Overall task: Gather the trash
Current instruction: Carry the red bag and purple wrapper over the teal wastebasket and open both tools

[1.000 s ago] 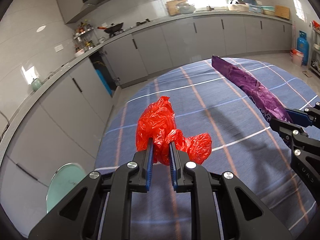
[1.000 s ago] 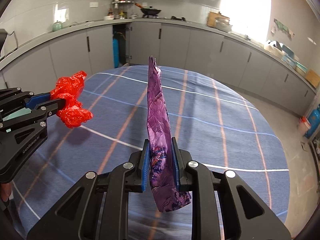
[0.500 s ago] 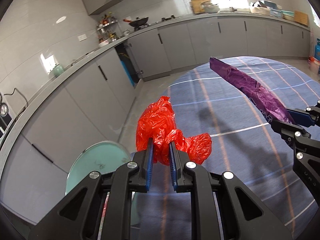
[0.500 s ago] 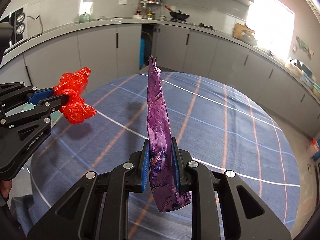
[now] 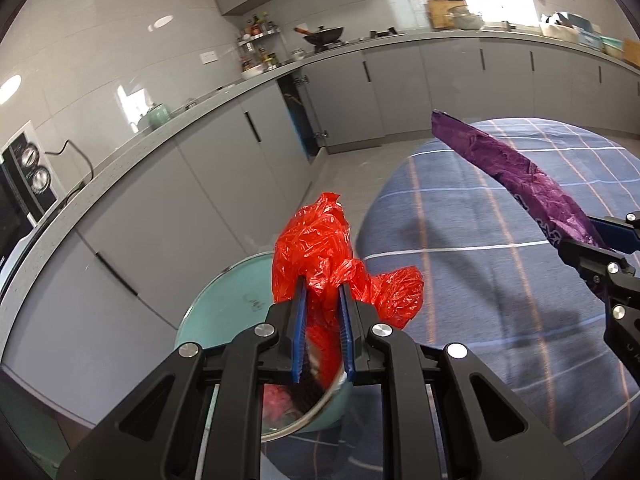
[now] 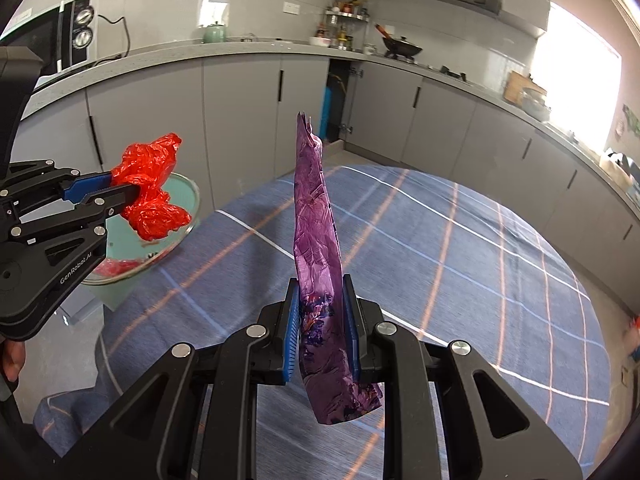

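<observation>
My left gripper (image 5: pixel 322 300) is pinching a crumpled red plastic bag (image 5: pixel 316 248) above the open round teal bin with a shiny metal rim (image 6: pixel 182 188), which stands just beside the near left edge of the blue checked tablecloth (image 6: pixel 460 248). My right gripper (image 6: pixel 320 316) is clamped on a long crinkled purple foil wrapper (image 6: pixel 314 208), held over the cloth.

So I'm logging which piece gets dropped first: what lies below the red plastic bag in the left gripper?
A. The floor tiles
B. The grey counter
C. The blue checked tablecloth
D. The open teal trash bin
D: the red plastic bag, clamped in the left gripper, hangs over the open mouth of the teal trash bin, beside the table's edge.
</observation>
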### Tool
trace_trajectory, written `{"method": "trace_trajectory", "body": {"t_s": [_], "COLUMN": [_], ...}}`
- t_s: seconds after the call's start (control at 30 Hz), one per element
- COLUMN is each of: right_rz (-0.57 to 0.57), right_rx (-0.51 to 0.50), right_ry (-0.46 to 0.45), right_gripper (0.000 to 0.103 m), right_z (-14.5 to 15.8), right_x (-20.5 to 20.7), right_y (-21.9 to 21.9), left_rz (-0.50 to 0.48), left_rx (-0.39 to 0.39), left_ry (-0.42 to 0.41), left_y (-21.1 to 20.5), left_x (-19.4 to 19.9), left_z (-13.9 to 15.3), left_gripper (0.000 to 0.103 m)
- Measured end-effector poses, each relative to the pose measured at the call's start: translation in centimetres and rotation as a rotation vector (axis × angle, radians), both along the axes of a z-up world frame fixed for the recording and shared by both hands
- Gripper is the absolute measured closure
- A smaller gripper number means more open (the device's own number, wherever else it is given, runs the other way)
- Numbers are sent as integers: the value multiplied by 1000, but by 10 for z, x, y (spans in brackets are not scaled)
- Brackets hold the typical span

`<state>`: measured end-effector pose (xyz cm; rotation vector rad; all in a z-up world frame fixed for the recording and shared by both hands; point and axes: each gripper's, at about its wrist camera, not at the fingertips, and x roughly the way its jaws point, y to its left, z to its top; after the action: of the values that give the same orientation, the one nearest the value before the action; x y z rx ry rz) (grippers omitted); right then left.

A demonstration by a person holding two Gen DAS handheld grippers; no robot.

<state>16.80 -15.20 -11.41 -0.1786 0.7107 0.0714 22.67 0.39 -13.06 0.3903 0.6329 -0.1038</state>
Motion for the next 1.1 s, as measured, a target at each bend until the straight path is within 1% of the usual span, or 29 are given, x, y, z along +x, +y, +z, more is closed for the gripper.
{"method": "trace_trajectory", "body": {"t_s": [0.33,0.57,0.97,1.1], "right_rz": [81,128,209,233], "right_rx": [-4,-9,-28,-34], "right_ry": [-14,-21,-27,-24], "right_gripper": [82,82,82,82], "right_z": [7,10,13,13], "right_x": [8,8,18,21], "right_y": [32,52,80,88], "left_rz": [66,120,217,257], "left_rx": [1,26,42,57], "left_ry": [-15,-40,-55,-74], "left_y": [36,49,87,100], "left_x": [-2,-4,0,2], "left_z": [5,6,5,7], "left_gripper": [88,88,88,88]}}
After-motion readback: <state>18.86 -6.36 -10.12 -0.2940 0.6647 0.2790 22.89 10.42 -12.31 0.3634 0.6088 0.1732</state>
